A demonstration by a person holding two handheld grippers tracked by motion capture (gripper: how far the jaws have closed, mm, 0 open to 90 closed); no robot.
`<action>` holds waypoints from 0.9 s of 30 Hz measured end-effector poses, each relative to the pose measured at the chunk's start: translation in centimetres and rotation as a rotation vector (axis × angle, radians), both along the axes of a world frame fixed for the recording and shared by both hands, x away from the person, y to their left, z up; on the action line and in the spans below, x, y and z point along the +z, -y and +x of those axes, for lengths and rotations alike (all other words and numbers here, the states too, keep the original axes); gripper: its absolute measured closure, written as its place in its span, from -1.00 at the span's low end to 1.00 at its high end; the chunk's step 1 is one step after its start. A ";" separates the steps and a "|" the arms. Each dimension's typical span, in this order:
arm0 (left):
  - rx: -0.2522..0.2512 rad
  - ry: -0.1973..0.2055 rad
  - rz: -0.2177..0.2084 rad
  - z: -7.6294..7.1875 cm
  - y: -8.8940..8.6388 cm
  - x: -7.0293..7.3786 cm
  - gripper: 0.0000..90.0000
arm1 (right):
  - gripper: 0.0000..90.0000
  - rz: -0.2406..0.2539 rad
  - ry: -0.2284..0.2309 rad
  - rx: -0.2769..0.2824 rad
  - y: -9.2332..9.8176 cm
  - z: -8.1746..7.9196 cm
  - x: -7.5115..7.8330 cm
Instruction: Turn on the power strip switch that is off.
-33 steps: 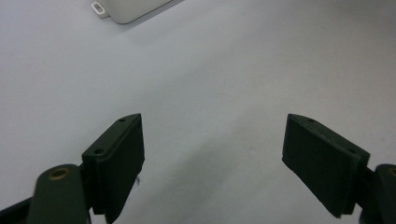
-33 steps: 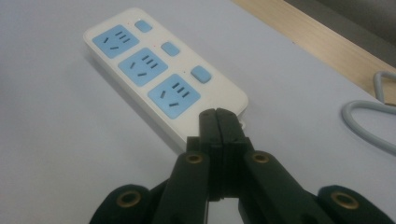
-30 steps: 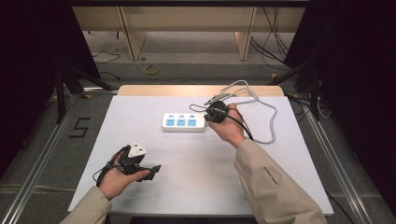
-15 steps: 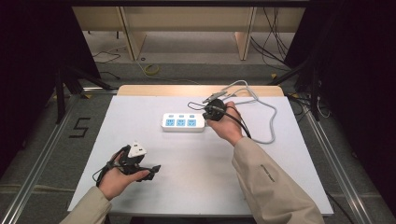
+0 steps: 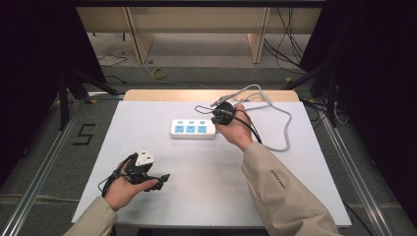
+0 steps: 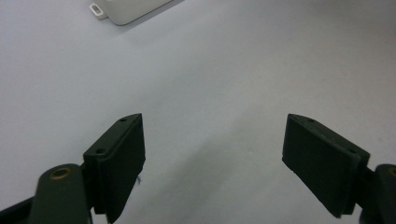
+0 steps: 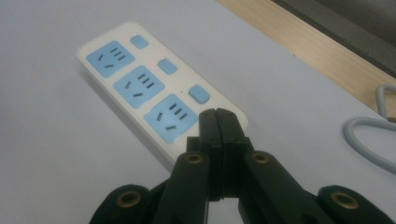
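Note:
A white power strip [image 5: 193, 129] with three blue sockets and three blue switches lies at the middle of the white table; it fills the upper left of the right gripper view [image 7: 154, 88]. Its grey cable [image 5: 281, 123] loops off to the right. My right gripper [image 7: 217, 122] is shut with nothing between its jaws, tips just over the strip's near end by the last socket; in the high view it sits at the strip's right end [image 5: 220, 112]. My left gripper [image 6: 212, 158] is open over bare table at the front left [image 5: 150, 177], a corner of the strip [image 6: 122, 8] far ahead.
The table's wooden far edge [image 5: 196, 94] runs behind the strip. A "5" mark [image 5: 84, 134] is on the floor at left, beside metal rails. Cables lie on the floor beyond the table, under a wooden bench.
The right hand has shifted very slightly near the strip's right end. The left hand has stayed in place.

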State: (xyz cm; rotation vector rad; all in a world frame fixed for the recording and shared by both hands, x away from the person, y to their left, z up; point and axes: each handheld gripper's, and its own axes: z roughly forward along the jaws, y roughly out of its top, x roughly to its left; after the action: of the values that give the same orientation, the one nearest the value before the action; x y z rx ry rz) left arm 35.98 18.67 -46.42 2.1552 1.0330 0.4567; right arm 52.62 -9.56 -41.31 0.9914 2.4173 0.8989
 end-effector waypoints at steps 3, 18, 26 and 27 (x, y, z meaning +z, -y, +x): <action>-0.001 0.000 0.000 0.0 0.0 0.0 -0.53 | 1.00 0.002 -0.002 -0.001 -0.1 0.2 0.0; -0.002 -0.001 -0.001 0.0 0.0 0.0 -0.53 | 1.00 -0.005 -0.007 -0.006 -0.4 0.7 0.0; -0.003 -0.002 -0.003 0.0 0.0 0.0 -0.53 | 1.00 -0.006 -0.008 -0.003 -0.6 0.9 0.1; -0.002 -0.001 -0.001 0.0 0.0 0.0 -0.53 | 1.00 -0.005 -0.011 -0.006 -0.7 0.9 0.1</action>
State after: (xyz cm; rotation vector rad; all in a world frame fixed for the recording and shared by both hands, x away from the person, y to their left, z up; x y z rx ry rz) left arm 35.98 18.63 -46.43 2.1552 1.0312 0.4540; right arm 53.54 -8.87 -41.24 1.0035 2.4229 0.8879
